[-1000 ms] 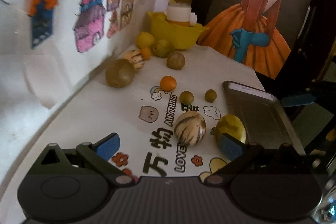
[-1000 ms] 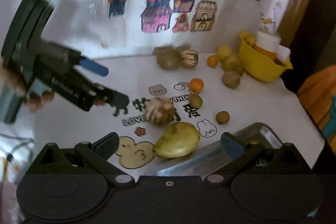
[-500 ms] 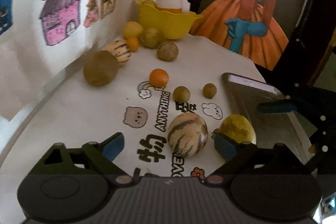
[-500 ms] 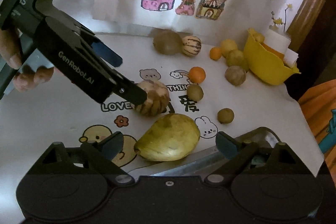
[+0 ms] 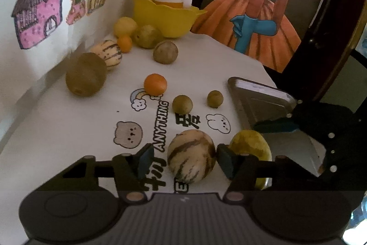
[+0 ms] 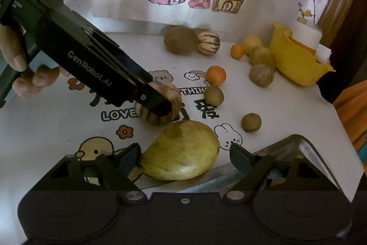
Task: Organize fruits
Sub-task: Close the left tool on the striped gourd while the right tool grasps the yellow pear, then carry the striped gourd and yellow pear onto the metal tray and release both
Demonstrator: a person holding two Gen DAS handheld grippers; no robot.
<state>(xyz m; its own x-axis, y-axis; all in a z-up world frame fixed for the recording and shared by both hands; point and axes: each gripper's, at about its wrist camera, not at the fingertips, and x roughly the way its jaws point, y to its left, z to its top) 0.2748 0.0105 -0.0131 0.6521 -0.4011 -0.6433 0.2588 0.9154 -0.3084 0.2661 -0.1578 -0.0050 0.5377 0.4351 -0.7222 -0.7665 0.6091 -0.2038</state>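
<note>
A table under a white cloth printed with cartoon animals and lettering (image 5: 68, 125) carries a striped cream melon (image 5: 191, 156), a yellow-green pear-shaped fruit (image 6: 181, 150), two small oranges, several brown-green round fruits and a second striped melon (image 5: 107, 55). A grey metal tray (image 5: 259, 102) lies at its edge, and a yellow plastic bowl (image 5: 164, 17) stands at the far end.

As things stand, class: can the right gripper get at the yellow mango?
Probably yes. The mango already lies between the closing jaws of the right gripper, nothing blocking; the left gripper is busy around the striped melon.

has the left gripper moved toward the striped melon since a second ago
Yes. In the right wrist view, the left gripper has come forward across the printed tablecloth to the striped melon, jaws closing around it.
</note>
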